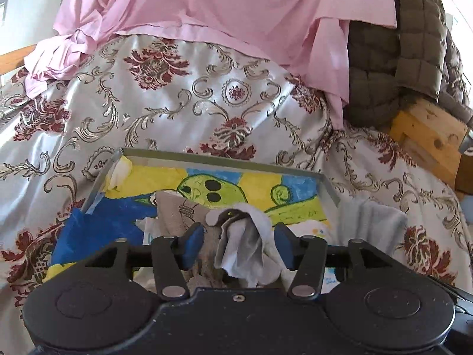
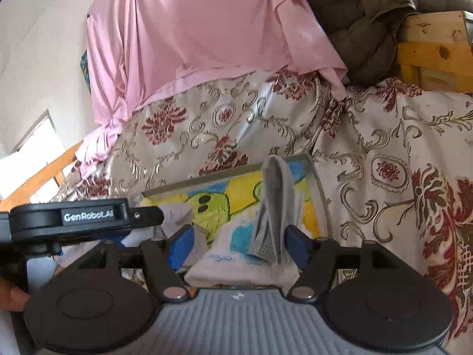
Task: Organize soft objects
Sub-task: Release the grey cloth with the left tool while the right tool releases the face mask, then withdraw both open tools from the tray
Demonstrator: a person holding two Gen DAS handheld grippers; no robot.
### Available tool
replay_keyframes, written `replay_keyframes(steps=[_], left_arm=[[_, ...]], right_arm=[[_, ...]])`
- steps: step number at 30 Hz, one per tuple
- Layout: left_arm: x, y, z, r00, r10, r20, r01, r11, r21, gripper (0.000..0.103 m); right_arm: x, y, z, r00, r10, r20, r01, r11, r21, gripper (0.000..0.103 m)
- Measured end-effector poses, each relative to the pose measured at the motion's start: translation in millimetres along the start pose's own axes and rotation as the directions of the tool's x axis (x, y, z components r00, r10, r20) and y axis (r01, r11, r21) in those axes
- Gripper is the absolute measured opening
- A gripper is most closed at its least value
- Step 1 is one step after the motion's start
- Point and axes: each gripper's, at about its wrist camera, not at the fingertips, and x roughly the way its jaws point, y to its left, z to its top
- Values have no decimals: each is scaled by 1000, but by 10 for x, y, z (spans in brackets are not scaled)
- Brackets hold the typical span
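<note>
While both grippers hovered over the painted tray (image 1: 326, 182) lying on the floral satin bedspread (image 1: 165, 109), sorting looked mid-way at best. Left gripper (image 1: 239, 244) had its blue pads set fairly wide, with a grey sock (image 1: 251, 245) bunched up between them; whether either pad pressed the fabric could not be told, it seemed draped there more than pinched. A beige printed cloth (image 1: 177, 210) sat just behind that sock, over the tray's near-left part, and a pale blue fleece cloth (image 1: 372, 222) lay off the tray's right edge on the bedspread. Right gripper (image 2: 239, 244) also stood wide; a second grey sock (image 2: 276, 195) with a mesh-knit cuff stood upright against its right pad (image 2: 295, 244), contact uncertain, above a white printed cloth (image 2: 236, 254) at the tray's near edge. From the right wrist view the left gripper's body showed at the left. Judged done: several small soft items gathered in or over the tray. Judged left: the socks not paired or laid flat, the fleece cloth still outside, nothing folded. A pink sheet (image 1: 224, 3) and a dark quilted jacket (image 1: 381, 68) were heaped at the bed's far edge by a wooden frame (image 1: 428, 136), untouched as far as visible.
</note>
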Motion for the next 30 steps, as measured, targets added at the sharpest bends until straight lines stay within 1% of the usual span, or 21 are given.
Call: replay_keyframes(steps=[7,12,18,22,24,30], left_arm=[[-149,-19,58,1000,8,24,-8,1000,-1,67],[-295,-40,75,999,25,47,-26,999,23,80],[-531,-64,86,997,41,65,-44,998,34,89],[-756,-102,68,995,43,88,-46,998,33,91],[-886,-122,38,994,43,102,-46,999,26,93],[-1321,-137,-128,987,46,156,-46,999,-2,98]], right_arm=[[-118,-90,104,999,6,54,-9,999,48,81],[-193,-134,159,997,-3,76,-1,998,60,85],[-383,-173,205,994,-8,110,-1,997,81,88],[-624,-164,210,991,-12,130,0,996,85,92],[-783,-141,210,988,-15,151,3,997,77,95],[-1305,31,167,977,-16,211,11,1000,24,100]])
